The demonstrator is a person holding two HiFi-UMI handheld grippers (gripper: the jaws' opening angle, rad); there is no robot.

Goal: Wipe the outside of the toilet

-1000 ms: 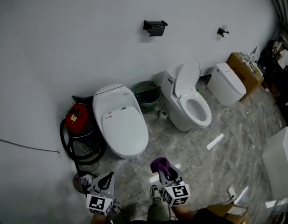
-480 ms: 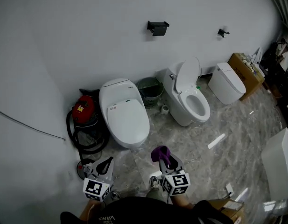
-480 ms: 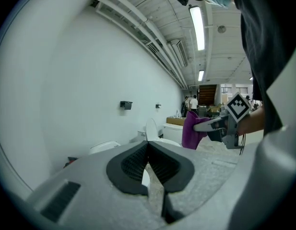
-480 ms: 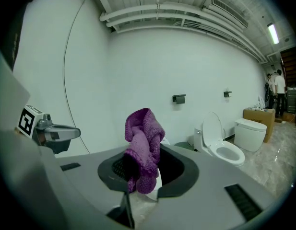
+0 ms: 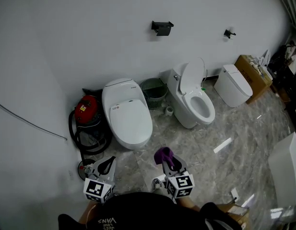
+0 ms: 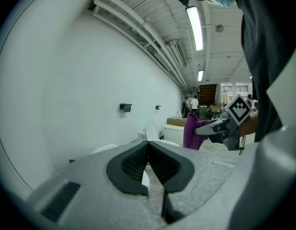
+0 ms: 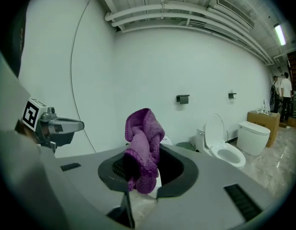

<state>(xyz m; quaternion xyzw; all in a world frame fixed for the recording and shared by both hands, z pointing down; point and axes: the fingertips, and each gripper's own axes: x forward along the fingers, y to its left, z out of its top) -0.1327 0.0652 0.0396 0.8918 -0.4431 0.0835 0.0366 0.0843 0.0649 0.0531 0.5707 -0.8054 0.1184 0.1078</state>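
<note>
**My two claws before the approach.** My right claw (image 7: 145,169) is clamped on a purple cloth (image 7: 144,133). The bunch stands up above the jaws, so a soft wad leads when I reach forward. My left claw (image 6: 148,147) has its jaws pressed together with nothing between them. I judge it is held idle, low and to the side, clear of the wiping claw's path.

Both claws hang close to my body above the near edge of the marble floor (image 5: 219,128), well apart from every toilet. Three toilets stand along the far edge of the floor, against the white wall (image 5: 90,32):

- the shut toilet (image 5: 126,116), lid down, straight ahead of my claws;
- the open toilet (image 5: 193,102), lid up, to its right;
- a third toilet (image 5: 232,85), toward the right corner.

A wire bin (image 5: 154,92) sits between the first two. A red vacuum (image 5: 86,110) with a coiled hose lies just beside the shut toilet, on its left.

Wiping has not begun, and the cloth touches nothing but my jaws. The shut toilet is nearest and seems the likely one, though I cannot tell for certain. The next move calls for stepping closer and lowering the cloth to its outer shell.
</note>
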